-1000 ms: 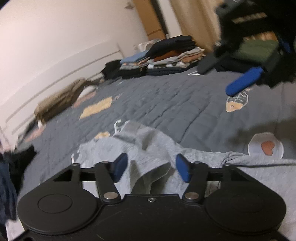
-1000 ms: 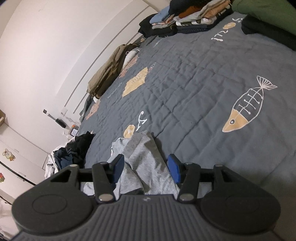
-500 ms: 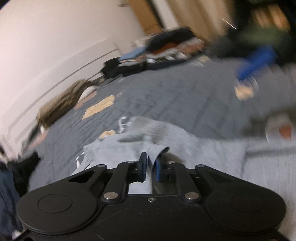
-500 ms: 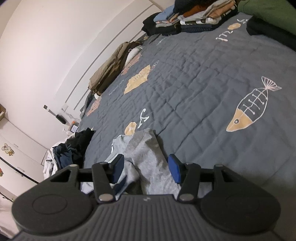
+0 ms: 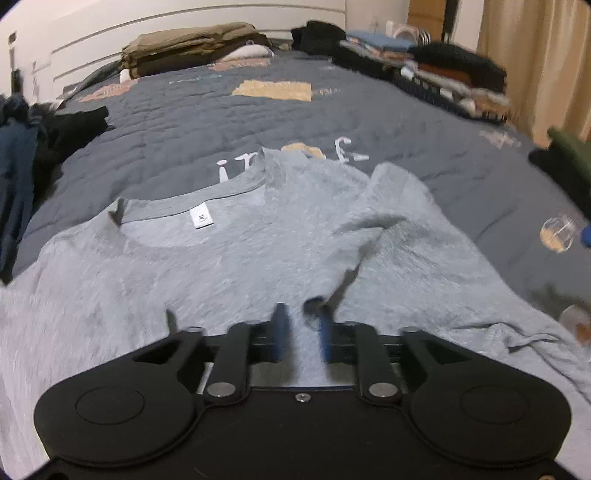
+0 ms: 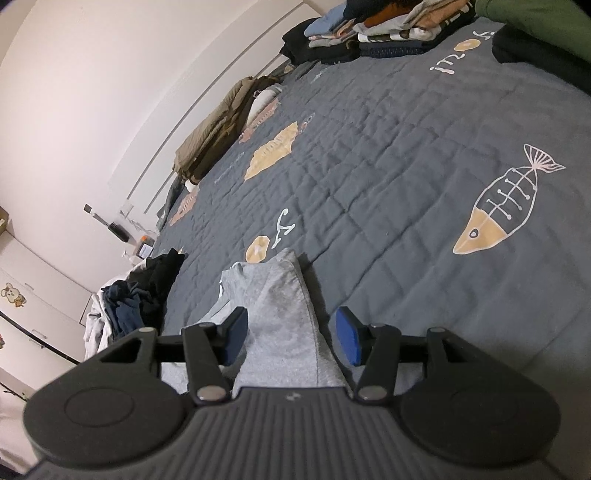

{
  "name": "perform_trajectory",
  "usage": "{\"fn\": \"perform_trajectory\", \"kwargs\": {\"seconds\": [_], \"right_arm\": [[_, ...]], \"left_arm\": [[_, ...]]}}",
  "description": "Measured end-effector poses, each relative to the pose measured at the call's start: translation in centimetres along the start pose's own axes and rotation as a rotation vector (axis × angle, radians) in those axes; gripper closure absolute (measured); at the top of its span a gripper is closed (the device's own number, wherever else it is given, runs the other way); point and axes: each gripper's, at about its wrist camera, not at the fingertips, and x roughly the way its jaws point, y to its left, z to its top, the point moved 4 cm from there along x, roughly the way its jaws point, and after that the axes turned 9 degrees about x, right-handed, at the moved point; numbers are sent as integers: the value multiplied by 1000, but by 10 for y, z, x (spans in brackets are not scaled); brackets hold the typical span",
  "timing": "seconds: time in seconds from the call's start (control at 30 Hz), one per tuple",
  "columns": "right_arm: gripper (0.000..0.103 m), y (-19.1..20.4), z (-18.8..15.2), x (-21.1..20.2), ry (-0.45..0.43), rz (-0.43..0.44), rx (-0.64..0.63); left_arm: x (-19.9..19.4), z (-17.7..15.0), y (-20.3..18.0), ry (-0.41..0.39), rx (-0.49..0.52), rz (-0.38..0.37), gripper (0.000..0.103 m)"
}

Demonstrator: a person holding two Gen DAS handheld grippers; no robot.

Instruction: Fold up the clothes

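Grey T-shirt (image 5: 280, 236): on quilt (image 5: 184, 125), bare toward 12 o'clock. Left gripper (image 5: 301, 332) just reopened, holding nothing; right gripper (image 6: 291, 334) parted, straddling sleeve (image 6: 284, 314).

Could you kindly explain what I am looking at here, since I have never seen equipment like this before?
No robot is involved: a person holds a pair of hand tongs in each hand, and each carries a wide-angle camera looking forward along its two blue-padded fingers. One picture comes from the left tongs, the other from the right tongs. Both look over a bed with a dark grey quilt, where a grey T-shirt lies spread for folding. Folded clothes are stacked at the far end. The left tongs have just been opening above the shirt; the right stand open with a fold of it between them, gripping nothing.
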Motion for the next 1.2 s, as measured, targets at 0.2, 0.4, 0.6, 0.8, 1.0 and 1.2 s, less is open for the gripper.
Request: {"fn": "perform_trajectory", "kwargs": {"seconds": [0.2, 0.4, 0.6, 0.8, 1.0, 1.2], "right_arm": [[51, 1, -7, 10, 84, -32, -69], [51, -12, -19, 23, 237, -3, 32], [51, -13, -39, 35, 363, 57, 134], [51, -33, -47, 47, 343, -31, 213], [66, -58, -48, 53, 232, -13, 397], [96, -67, -36, 39, 77, -50, 417]], "left_arm": [[-37, -13, -8, -70, -170, -159, 46], [-60, -38, -54, -100, -168, -272, 46], [-42, -44, -73, -80, -87, -231, 49], [-27, -40, -84, -67, -16, -231, 70], [-25, -39, -76, -91, -40, -260, 98], [-54, -36, -82, -145, 59, -267, 101]]}}
